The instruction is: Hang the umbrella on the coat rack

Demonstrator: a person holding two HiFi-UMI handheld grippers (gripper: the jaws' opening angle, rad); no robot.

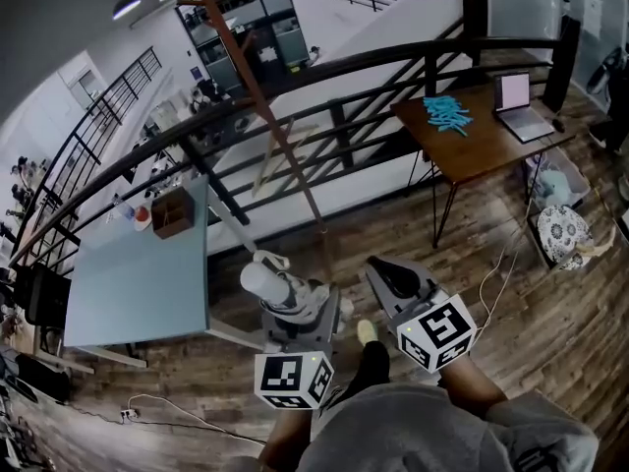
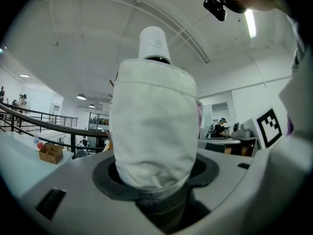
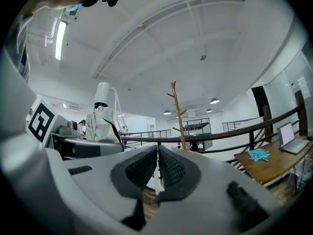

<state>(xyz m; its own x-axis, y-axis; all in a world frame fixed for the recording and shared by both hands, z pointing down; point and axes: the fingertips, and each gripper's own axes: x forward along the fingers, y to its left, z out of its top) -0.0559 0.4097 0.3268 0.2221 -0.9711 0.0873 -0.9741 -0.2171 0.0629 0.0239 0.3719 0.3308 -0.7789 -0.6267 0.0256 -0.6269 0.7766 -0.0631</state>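
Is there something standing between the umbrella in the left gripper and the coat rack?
Nothing visible does. The umbrella, held in the left gripper, faces the coat rack across bare wooden floor; the blue table stands off to the left.

Left gripper (image 1: 273, 285), right gripper (image 1: 381, 268): grey moulded shells. Black ribbed pads (image 3: 142, 169) line right jaws. Left cube (image 1: 293, 380), right cube (image 1: 437, 332) at rear: white, black square markers. Grey top (image 1: 442, 439) behind both.
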